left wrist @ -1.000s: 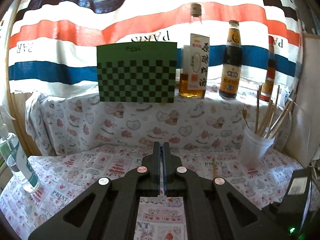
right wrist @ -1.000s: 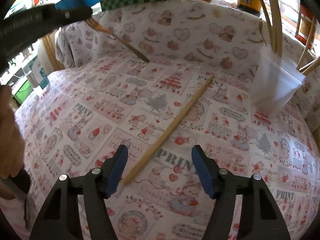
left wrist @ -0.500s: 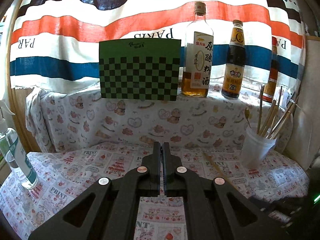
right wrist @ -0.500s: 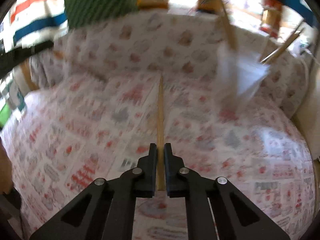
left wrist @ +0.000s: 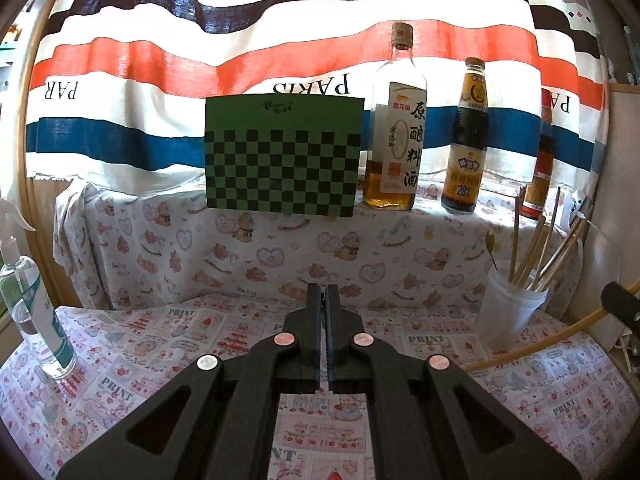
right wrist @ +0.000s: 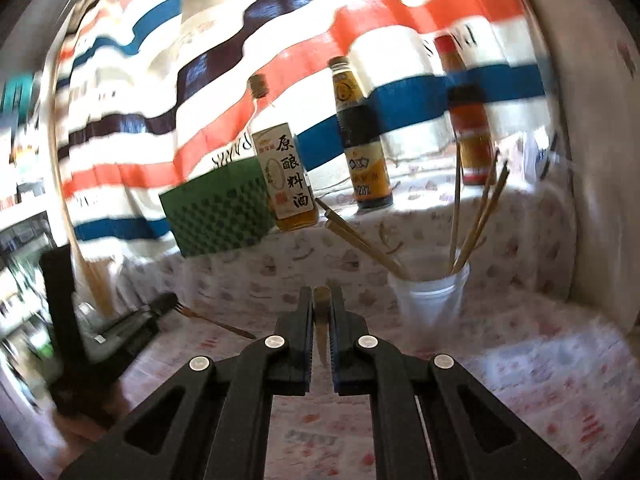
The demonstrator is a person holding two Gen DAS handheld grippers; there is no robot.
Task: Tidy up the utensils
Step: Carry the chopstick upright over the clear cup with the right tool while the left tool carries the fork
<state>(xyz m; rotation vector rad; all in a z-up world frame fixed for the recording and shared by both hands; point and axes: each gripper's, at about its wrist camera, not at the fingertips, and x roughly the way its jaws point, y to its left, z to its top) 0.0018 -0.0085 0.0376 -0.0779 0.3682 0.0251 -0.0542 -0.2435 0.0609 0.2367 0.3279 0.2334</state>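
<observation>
Right tongs (right wrist: 321, 308): clamped on a wooden chopstick (right wrist: 321, 300), its end showing between the two tips, lifted clear of the desk (right wrist: 540, 392).
Left tongs (left wrist: 323, 312): clenched tight with nothing between them, low over the middle of the desk.
Chopstick seen from the left: a pale wooden length slanting up towards the far right, where the dark tip of the right tongs shows at the edge.
Cup (right wrist: 430, 300): translucent white plastic, upright on the desk, just right of and beyond the right tongs.
In the cup: a bundle of wooden chopsticks (right wrist: 480, 216), some leaning left, some fanning right.
Shelf (left wrist: 280, 236): far side, draped in bear-print cloth; a green checkered board (left wrist: 280, 156) stands on it.
Bottles: amber cooking wine (left wrist: 396, 140) right of the board, then a dark sauce bottle (left wrist: 466, 148), then a red one at the far right.
Near left: a clear spray bottle (left wrist: 36, 308) standing on the desk.
Backdrop: a striped curtain (left wrist: 160, 60) in red, white, blue and dark bands.
</observation>
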